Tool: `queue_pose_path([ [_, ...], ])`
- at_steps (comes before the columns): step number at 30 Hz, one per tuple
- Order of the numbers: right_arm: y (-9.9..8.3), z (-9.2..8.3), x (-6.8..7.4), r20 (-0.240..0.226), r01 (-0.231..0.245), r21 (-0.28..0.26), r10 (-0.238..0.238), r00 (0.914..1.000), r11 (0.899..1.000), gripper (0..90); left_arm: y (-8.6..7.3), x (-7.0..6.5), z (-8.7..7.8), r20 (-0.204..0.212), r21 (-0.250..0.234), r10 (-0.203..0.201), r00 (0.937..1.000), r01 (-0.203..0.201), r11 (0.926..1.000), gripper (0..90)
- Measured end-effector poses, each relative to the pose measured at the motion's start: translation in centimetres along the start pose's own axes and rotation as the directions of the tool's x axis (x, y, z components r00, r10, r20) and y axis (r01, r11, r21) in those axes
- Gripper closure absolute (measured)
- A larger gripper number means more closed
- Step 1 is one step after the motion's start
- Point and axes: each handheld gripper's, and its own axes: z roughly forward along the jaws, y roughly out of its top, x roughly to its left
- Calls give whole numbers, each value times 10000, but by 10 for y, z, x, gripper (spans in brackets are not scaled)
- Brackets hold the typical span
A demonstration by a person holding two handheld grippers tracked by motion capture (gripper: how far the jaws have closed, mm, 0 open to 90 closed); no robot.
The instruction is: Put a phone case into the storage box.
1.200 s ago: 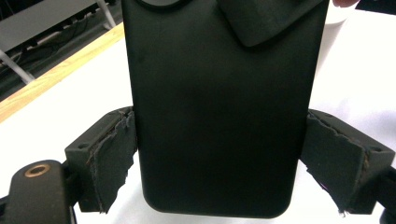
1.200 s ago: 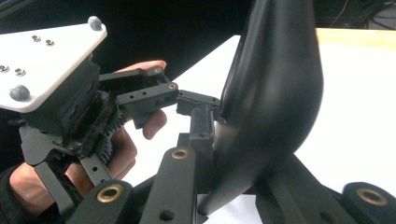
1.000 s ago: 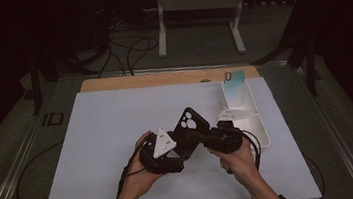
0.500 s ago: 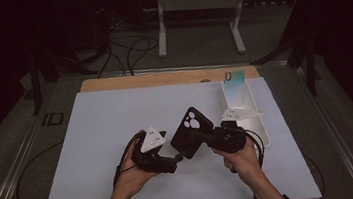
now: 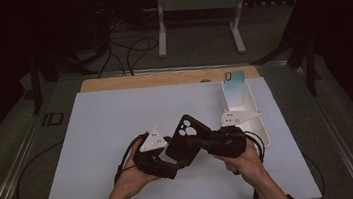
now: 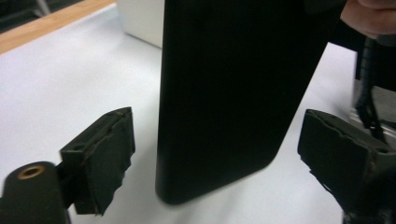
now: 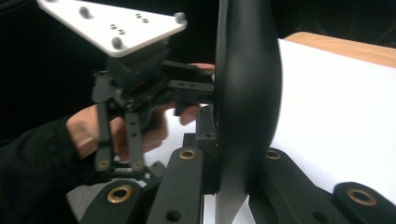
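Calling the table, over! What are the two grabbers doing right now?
Right gripper shut on flat black phone case. Left gripper open, jaws either side, not touching. Nothing in the way.

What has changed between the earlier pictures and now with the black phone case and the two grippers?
The left gripper has just been opening its jaws; the black phone case stands between them, untouched. The case has tilted more upright and shifted slightly left. The right gripper stays clamped on the case's edge. The white tray has not moved.

Over the desk (image 5: 93, 139), we see the phone (image 5: 185, 141) between our tools, the bin (image 5: 257, 115) at right.
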Motion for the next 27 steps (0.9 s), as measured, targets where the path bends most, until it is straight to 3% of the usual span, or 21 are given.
queue_pose_path([
  [4, 1, 3, 1, -286, 144, 144, -140, 9995, 9998, 859, 0, 0, 0, 357, -48, 32, 9994, -31, 10000, 212],
  [13, 2, 1, -2, -325, 374, 357, -363, 9988, 9987, 858, -4, 1, -3, 772, -169, 78, 9970, -66, 9998, 415],
  [19, 6, -2, -5, -348, 713, 692, -690, 9970, 9950, 843, -9, 0, 0, 1420, 34, 214, 9896, -221, 9998, 561],
  [24, 8, -2, -6, -325, 845, 808, -821, 9961, 9931, 759, -10, -3, 5, 1449, 315, 349, 9888, -399, 9987, 683],
  [27, 8, -2, -4, -312, 911, 746, -889, 9955, 9930, 656, -11, -3, 5, 1489, 239, 410, 9880, -450, 9987, 787],
])
